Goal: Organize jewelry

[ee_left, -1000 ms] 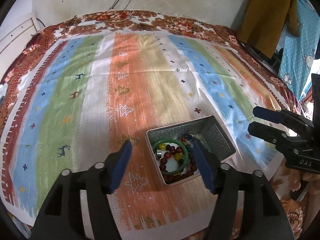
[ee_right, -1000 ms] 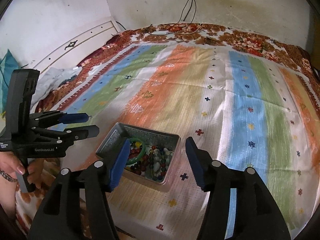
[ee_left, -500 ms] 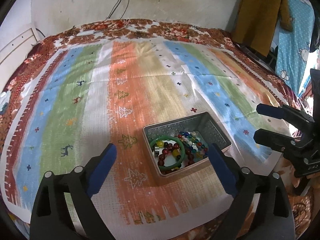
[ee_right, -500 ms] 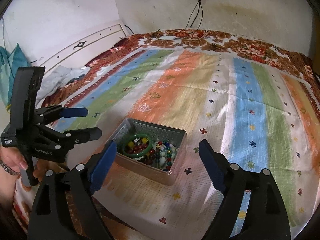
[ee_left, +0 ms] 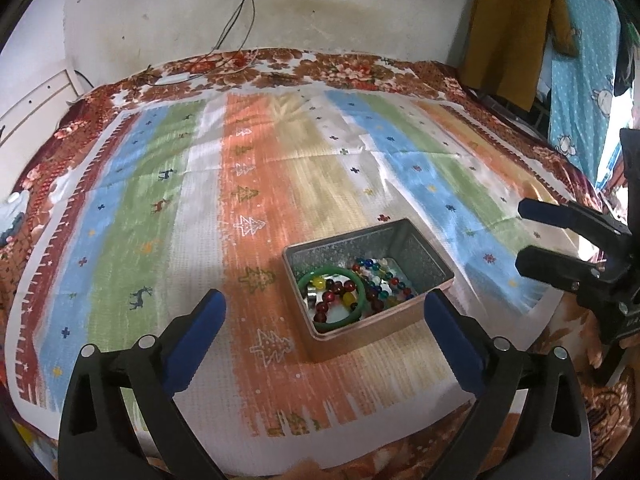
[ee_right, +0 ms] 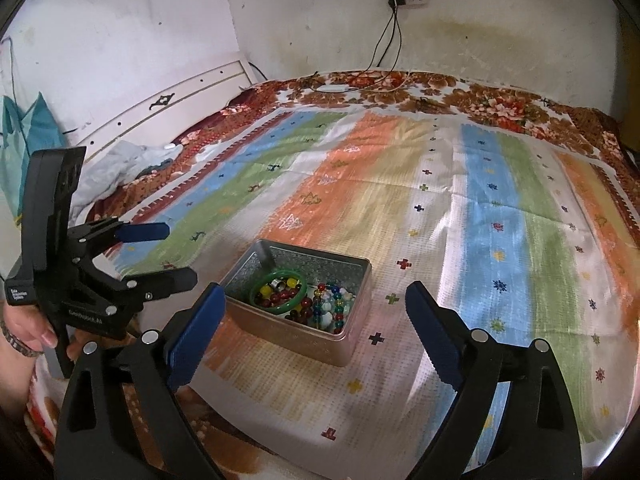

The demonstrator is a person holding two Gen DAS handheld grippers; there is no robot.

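A rectangular metal tin [ee_left: 424, 248] [ee_right: 352, 268] stands on a striped cloth near the bed's front edge. Inside lie a green bangle [ee_left: 360, 284] [ee_right: 294, 306], a dark red bead bracelet [ee_left: 328, 300] and a string of mixed coloured beads [ee_left: 378, 280] [ee_right: 334, 308]. My left gripper [ee_left: 324, 320] [ee_right: 160, 252] is open and empty, held back from the tin and above it. My right gripper [ee_right: 316, 312] [ee_left: 524, 236] is open and empty, held back on the tin's right side.
The striped cloth [ee_left: 248, 184] covers a floral bedspread [ee_left: 352, 68]. A white headboard [ee_right: 180, 108] and crumpled clothes [ee_right: 120, 164] lie at the left. A wall socket with cables [ee_right: 404, 0] is at the back. Clothes [ee_left: 516, 20] hang at the right.
Both grippers have opened wider and pulled up and back from the tin, so it looks smaller and farther. The jewelry in the tin has not moved.
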